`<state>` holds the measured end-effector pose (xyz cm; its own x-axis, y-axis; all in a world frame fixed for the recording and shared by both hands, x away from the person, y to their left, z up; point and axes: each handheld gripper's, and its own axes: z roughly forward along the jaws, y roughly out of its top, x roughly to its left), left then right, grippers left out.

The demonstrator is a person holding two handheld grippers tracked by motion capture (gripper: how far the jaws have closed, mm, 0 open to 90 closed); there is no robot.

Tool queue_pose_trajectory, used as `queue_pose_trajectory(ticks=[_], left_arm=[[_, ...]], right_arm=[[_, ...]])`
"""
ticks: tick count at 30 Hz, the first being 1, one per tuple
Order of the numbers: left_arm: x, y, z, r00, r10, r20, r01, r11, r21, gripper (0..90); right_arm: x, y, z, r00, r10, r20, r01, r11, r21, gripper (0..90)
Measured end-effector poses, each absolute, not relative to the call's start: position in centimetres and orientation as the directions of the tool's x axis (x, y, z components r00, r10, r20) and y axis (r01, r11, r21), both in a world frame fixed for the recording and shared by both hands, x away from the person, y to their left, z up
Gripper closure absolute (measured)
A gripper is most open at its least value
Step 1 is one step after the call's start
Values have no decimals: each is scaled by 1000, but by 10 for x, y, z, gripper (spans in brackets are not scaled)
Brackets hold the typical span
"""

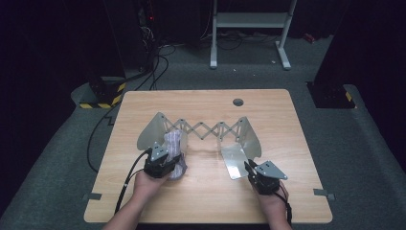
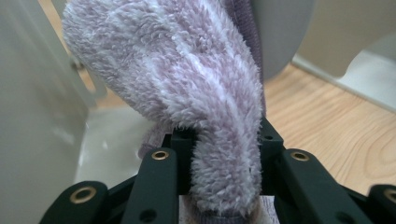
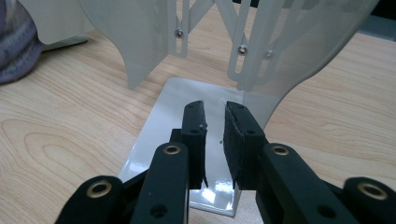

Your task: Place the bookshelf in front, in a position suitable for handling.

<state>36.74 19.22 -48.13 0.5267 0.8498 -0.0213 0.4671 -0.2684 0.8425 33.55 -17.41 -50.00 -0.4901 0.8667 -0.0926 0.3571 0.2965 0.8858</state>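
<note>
A fuzzy lilac striped sock [image 1: 175,141] [image 2: 177,79] rests against the left end panel [image 1: 152,128] of a translucent white folding rack [image 1: 208,129] on the wooden table [image 1: 206,191]. My left gripper [image 1: 167,160] [image 2: 225,140] is shut on the sock's lower end, and the fabric bulges up between the pads. My right gripper [image 1: 249,168] [image 3: 215,122] hovers over the glossy base plate [image 1: 233,160] [image 3: 170,109] of the rack's right end panel [image 1: 250,136] [image 3: 303,42]. Its pads stand a narrow gap apart with nothing between them. The sock [image 3: 16,46] also lies at the far left of the right gripper view.
A scissor lattice joins the rack's two end panels. A grey grommet [image 1: 238,102] sits near the table's far edge. Tape tabs [image 1: 92,196] mark the near corners. Beyond the table are a white stand [image 1: 249,21] and cables [image 1: 154,62] on the floor.
</note>
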Motion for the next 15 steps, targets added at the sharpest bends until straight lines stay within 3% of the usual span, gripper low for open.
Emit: queue_pose_trajectory(ticks=[15], left_arm=[[369,189,-426,532,846,24,345,-243,907,685]], right_arm=[[335,-174,-500,-490,867,-91,356,295,887,785]])
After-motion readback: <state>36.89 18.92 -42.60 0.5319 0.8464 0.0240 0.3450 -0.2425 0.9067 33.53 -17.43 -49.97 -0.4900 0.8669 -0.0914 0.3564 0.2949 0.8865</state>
